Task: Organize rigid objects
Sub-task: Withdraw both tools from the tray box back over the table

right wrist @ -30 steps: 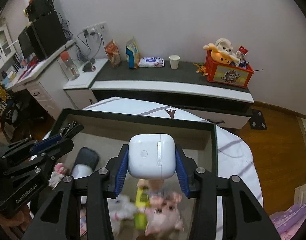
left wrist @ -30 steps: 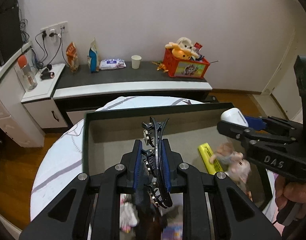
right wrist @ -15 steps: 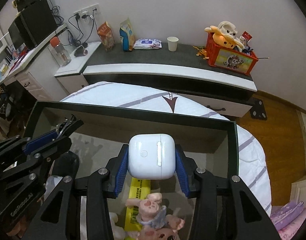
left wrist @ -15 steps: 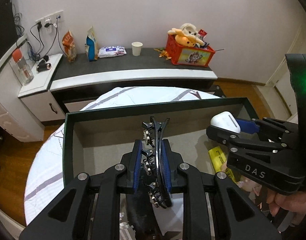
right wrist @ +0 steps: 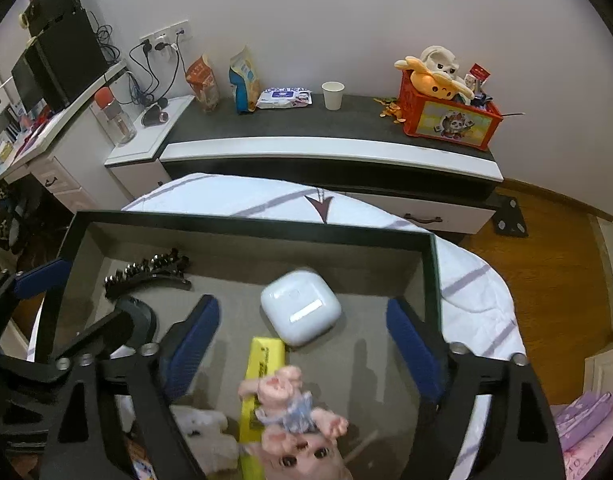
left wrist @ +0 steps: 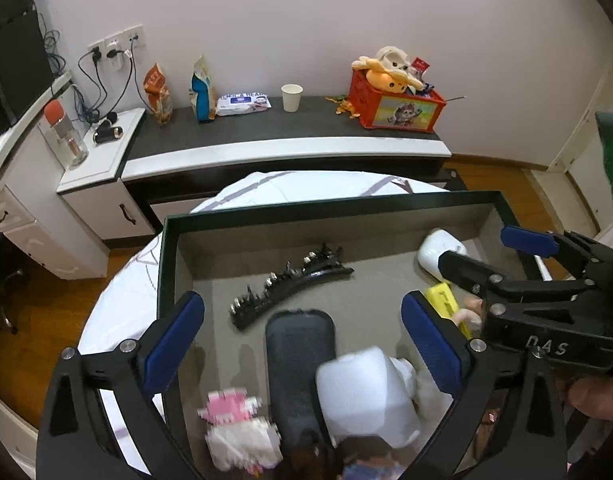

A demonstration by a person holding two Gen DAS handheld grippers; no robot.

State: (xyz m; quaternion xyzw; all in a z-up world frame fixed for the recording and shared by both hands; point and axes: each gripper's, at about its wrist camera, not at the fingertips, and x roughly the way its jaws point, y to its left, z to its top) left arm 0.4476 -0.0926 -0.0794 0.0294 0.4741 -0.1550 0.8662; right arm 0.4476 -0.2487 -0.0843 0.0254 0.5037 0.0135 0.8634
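- Hovering over the dark-rimmed box (left wrist: 174, 248) w/ grey floor, both grippers point down into it
- Left gripper (left wrist: 302, 332): jaws opening, spread wide, blue pads (left wrist: 174, 332) apart, nothing pressed between them
- Black hair clip (left wrist: 286, 286) w/ metal studs lies flat on the box floor, near the box's far-left corner, clear of the left pads; also seen in right wrist view (right wrist: 146, 274)
- Right gripper (right wrist: 302, 340): jaws opening too, wide apart, pads (right wrist: 412, 348) not touching anything
- White earbud case (right wrist: 300, 306) rests on the box floor toward the far wall, right of the hair clip, tilted a bit; sits between the right pads' line but free of them; in left view (left wrist: 440, 250) part hidden behind the right gripper's finger
- Yellow flat pack (right wrist: 262, 364) just nearer than the case, touching or nearly so, cannot tell which
- Pink pig-like doll (right wrist: 294, 412) lies over the yellow pack's near end
- Black oblong pouch (left wrist: 300, 360) mid-box, near side of the hair clip; white bottle-like thing (left wrist: 362, 392) overlaps its right edge, blurred
- Pink-white block figure (left wrist: 238, 424) at the box's near-left, blurred
- Box sits on a round table w/ white striped cloth (right wrist: 234, 198)
- Person's fingers (left wrist: 594, 394) show at the right gripper's handle
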